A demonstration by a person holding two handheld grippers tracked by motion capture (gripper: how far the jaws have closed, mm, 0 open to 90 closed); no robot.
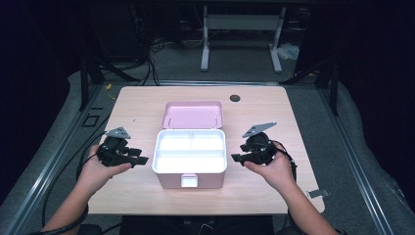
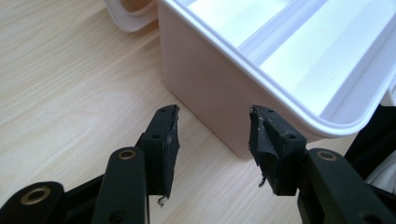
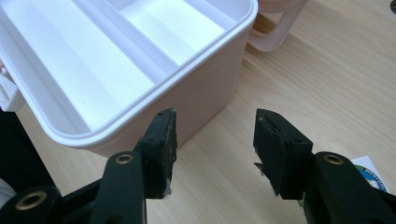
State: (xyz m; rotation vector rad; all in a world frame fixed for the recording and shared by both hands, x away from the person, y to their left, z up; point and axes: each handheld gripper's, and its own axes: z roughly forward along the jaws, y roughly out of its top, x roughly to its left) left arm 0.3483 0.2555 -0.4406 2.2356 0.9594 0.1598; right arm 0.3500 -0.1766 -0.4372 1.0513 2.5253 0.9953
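Forearms entering from the bottom edge of the high view, each hand carrying a black tool. Left tool [image 1: 139, 159] just beside the left wall of the pink box [image 1: 190, 180], right tool [image 1: 236, 157] just beside its right wall, both raised a little over the counter [image 1: 137, 105], neither touching the box. Box standing near the middle of the counter, lid [image 1: 193, 115] thrown back behind it and lying open, white tray [image 1: 190, 148] inside with a long compartment in front and two smaller ones behind. Small white latch [image 1: 189, 180] on the front wall. Dark round cap [image 1: 235, 98] near the far edge of the counter.

Seen from the left gripper view: two black jaws standing apart, nothing between them except the wood of the counter [image 2: 70, 84] and the lower corner of the box [image 2: 210, 98]. Pads worn and torn at the edges. Rim of the box passing above the right-hand jaw, not touched.

Seen from the right gripper view: jaws also apart, holding nothing. Corner of the box [image 3: 205, 93] just beyond the left-hand jaw, bare counter [image 3: 336, 84] beyond the other one. Handle of the lid [image 3: 275, 32] resting on the wood behind the box.
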